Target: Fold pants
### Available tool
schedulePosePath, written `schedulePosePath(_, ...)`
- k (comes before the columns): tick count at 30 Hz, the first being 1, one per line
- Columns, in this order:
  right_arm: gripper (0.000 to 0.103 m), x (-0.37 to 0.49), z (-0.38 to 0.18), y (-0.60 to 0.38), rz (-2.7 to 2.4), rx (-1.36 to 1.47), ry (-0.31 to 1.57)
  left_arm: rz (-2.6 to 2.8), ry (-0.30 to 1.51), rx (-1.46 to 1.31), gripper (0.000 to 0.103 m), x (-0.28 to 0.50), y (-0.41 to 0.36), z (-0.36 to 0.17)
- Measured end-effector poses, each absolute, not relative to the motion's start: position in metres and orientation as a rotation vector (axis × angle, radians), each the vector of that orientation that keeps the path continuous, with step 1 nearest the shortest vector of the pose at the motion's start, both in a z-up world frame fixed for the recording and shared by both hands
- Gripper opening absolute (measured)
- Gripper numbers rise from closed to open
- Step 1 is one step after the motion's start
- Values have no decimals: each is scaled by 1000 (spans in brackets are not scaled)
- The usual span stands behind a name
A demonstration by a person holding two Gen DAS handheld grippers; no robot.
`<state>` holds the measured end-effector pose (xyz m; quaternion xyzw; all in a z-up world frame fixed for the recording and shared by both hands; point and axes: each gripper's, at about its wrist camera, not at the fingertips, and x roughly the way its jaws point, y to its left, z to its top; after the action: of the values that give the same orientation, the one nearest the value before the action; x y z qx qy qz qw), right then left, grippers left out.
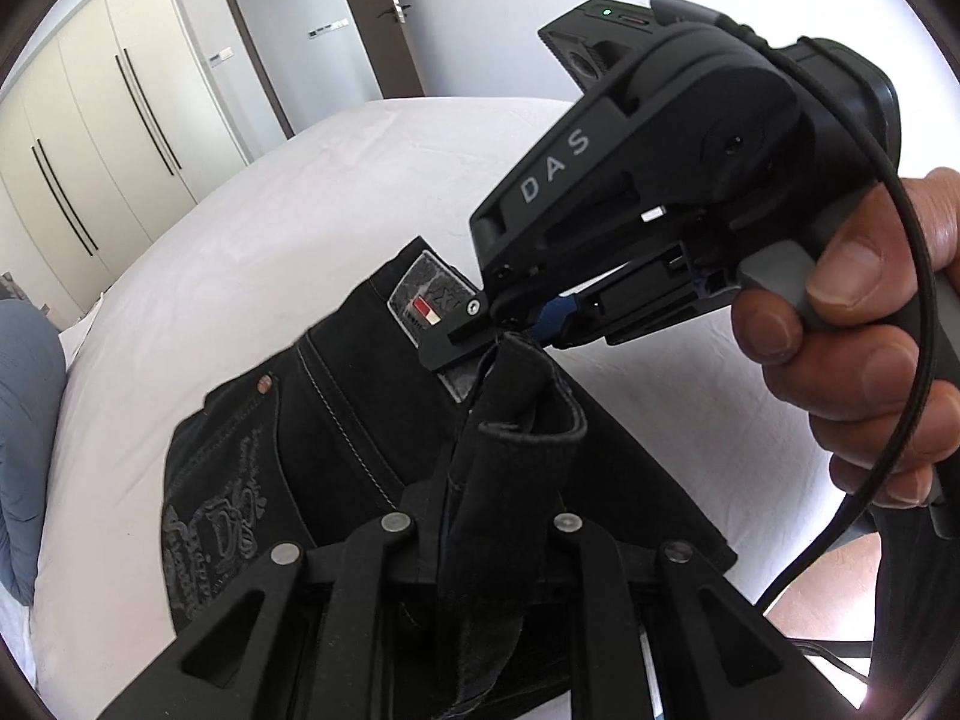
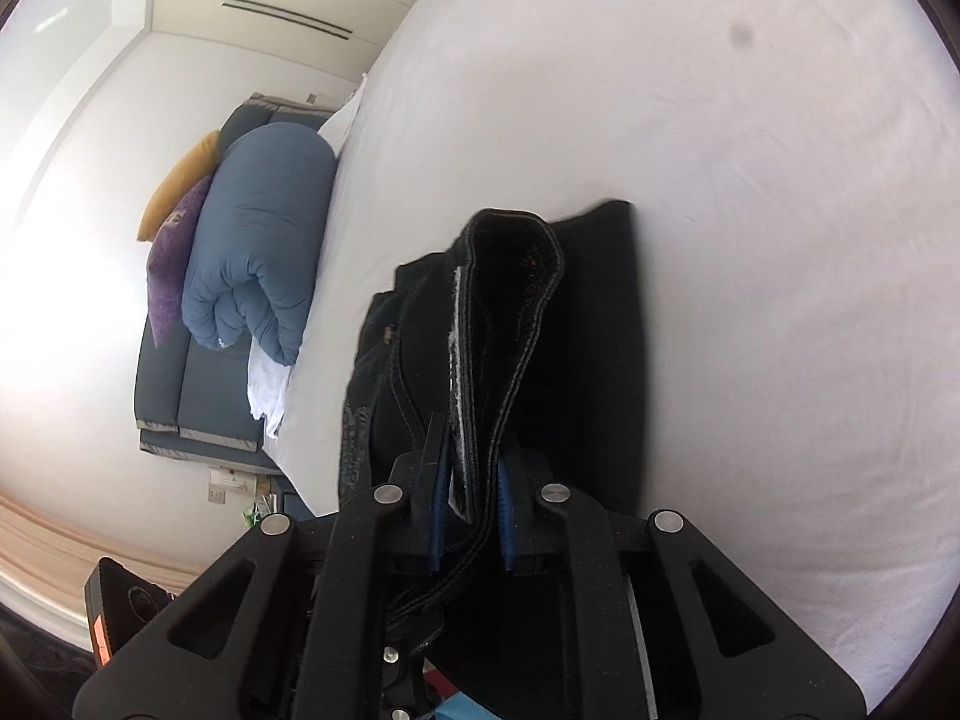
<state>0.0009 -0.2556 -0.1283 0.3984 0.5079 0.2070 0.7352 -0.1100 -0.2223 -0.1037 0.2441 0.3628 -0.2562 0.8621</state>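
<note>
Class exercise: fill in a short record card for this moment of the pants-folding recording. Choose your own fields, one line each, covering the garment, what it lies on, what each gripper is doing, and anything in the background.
garment: black jeans, embroidered back pocket and waistband patch showing
surface: white bed sheet
left gripper: shut on a fold of the jeans
right gripper: blue pads clamped on a doubled, stitched edge of the jeans
right hand: on the gripper handle
background: wardrobe, door, rolled blue duvet, purple cushion
fold stage: cannot tell

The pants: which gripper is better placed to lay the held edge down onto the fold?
Right, probably. The right gripper clamps the doubled edge of the pants squarely between its pads; the left gripper is also shut on it, with its grip point hidden.
</note>
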Motion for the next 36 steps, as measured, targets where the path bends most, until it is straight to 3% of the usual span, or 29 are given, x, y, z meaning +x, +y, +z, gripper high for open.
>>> schedulePosePath(3, 12, -6, -148, -266, 433, 916, 1114, -551, 764, 545, 20, -113, -230, -116)
schedulePosePath(6, 15, -8, -170, -270, 422, 953, 1127, -551, 757, 586, 32, -116, -234, -122)
schedulePosePath(8, 20, -8, -177, -276, 438, 1024, 1126, -608, 759, 513, 66, -120, -222, -108)
schedulePosePath(9, 26, -9, -176, -280, 429, 1042, 1123, -621, 743, 461, 76, -123, -211, -98)
schedulePosePath(10, 32, -13, -171, -287, 412, 1044, 1106, -620, 716, 416, 92, -128, -199, -87)
schedulePosePath(11, 36, -19, -165, -294, 399, 1042, 1084, -612, 681, 382, 99, -133, -186, -75)
schedulePosePath(12, 50, -25, -160, -302, 388, 1048, 1068, -605, 660, 365, 99, -136, -174, -67)
schedulePosePath(13, 53, -32, -153, -309, 382, 1064, 1047, -602, 656, 357, 99, -137, -167, -64)
schedulePosePath(19, 53, -58, -110, -299, 559, 933, 1040, -506, 729, 249, 94, -101, -119, -72)
schedulePosePath(29, 53, -53, -140, -280, 547, 980, 1146, -518, 806, 218, 93, -96, -113, -92)
schedulePosePath(32, 50, -52, -144, -269, 563, 966, 1149, -531, 856, 233, 93, -96, -123, -114)
schedulePosePath(34, 36, -54, -147, -266, 574, 962, 1157, -525, 876, 231, 93, -97, -125, -123)
schedulePosePath(36, 32, -54, -150, -258, 574, 933, 1169, -525, 879, 214, 93, -97, -124, -124)
